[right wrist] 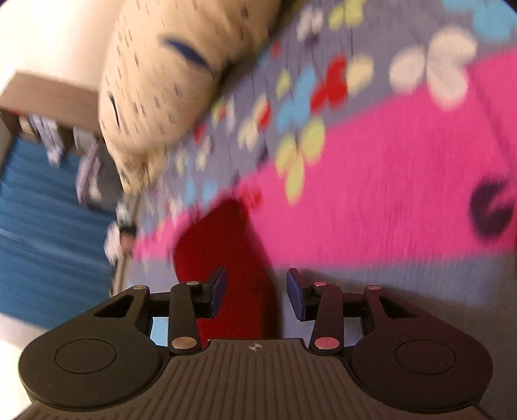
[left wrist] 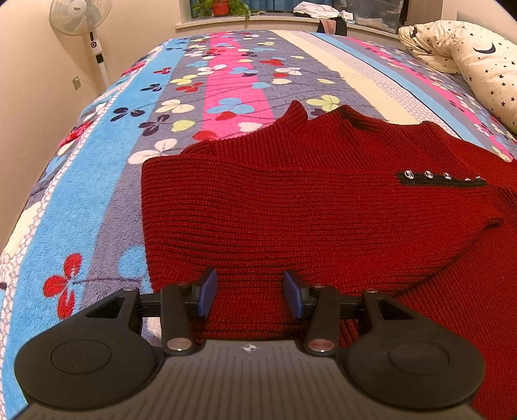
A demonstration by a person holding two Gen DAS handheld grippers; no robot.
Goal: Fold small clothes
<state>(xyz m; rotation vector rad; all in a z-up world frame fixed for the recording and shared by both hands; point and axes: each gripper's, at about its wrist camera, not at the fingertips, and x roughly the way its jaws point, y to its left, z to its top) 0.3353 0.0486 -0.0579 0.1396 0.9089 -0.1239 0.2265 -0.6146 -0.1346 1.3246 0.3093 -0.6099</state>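
A dark red ribbed knit sweater (left wrist: 307,200) lies flat on the flowered bedspread (left wrist: 200,97), its collar toward the far side and a black button strip (left wrist: 439,179) at the right. One side is folded over the body. My left gripper (left wrist: 250,290) hovers over the near hem, open, its blue pads (left wrist: 206,292) apart with knit under the gap. In the blurred right wrist view, my right gripper (right wrist: 255,292) is open over a red piece of the sweater (right wrist: 232,258) that lies on the pink stripe. That cloth runs up between the jaws, nearer the left pad (right wrist: 218,290), and neither pad visibly presses it.
A cream pillow with stars and moons (left wrist: 478,64) lies at the right of the bed and shows blurred (right wrist: 168,80) in the right wrist view. A standing fan (left wrist: 82,19) is beyond the left bed edge. Plants and clothes sit on the windowsill (left wrist: 258,19).
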